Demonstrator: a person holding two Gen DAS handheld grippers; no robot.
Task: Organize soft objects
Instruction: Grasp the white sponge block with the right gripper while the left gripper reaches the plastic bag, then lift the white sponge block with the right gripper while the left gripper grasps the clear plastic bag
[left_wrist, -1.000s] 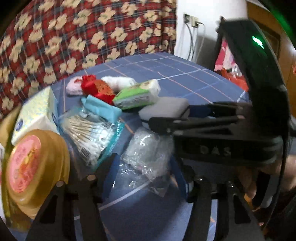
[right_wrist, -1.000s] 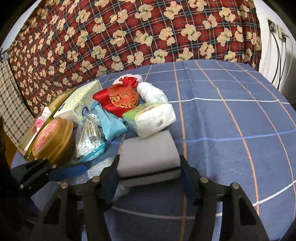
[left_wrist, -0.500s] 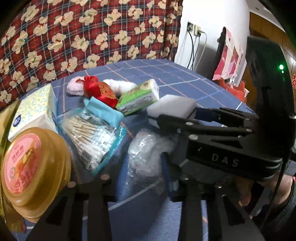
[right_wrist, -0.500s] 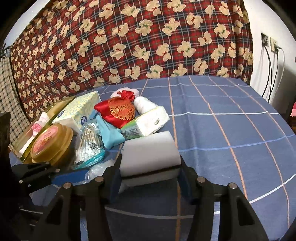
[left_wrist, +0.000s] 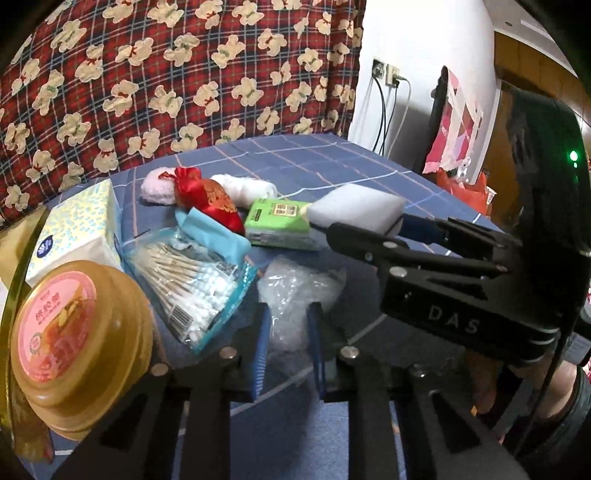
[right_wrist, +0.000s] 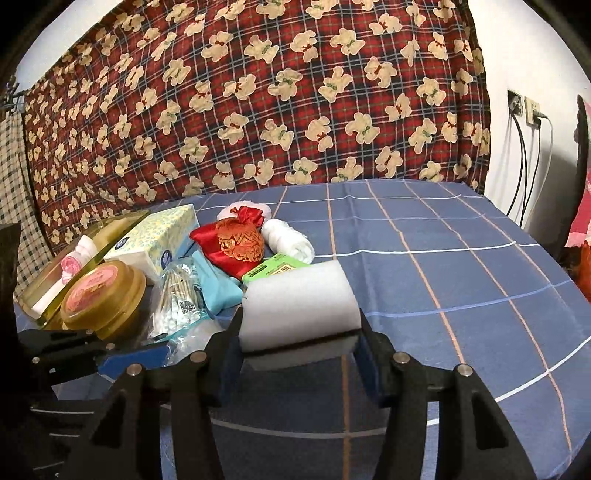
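Note:
My right gripper (right_wrist: 299, 350) is shut on a white sponge block (right_wrist: 299, 306) and holds it lifted above the blue checked tablecloth (right_wrist: 461, 280); the sponge (left_wrist: 354, 210) also shows in the left wrist view, with the right gripper's body crossing there. My left gripper (left_wrist: 288, 332) is shut on a clear crumpled plastic bag (left_wrist: 295, 291), its blue pads pinching the bag's near part. Beyond lie a green tissue pack (left_wrist: 279, 221), a red embroidered pouch (left_wrist: 207, 197), a white rolled towel (left_wrist: 245, 188), a light blue cloth (left_wrist: 216, 238) and a cotton swab pack (left_wrist: 192, 288).
A gold round tin with a pink lid (left_wrist: 62, 328), a tissue box (left_wrist: 74, 230) and a gold tray (right_wrist: 70, 258) stand at the left. A bear-print red curtain (right_wrist: 258, 103) backs the table. Wall sockets with cables (right_wrist: 528, 122) are at right.
My left gripper has closed in on the plastic bag. My right gripper has lifted the sponge up off the cloth and tilted it; both views have risen.

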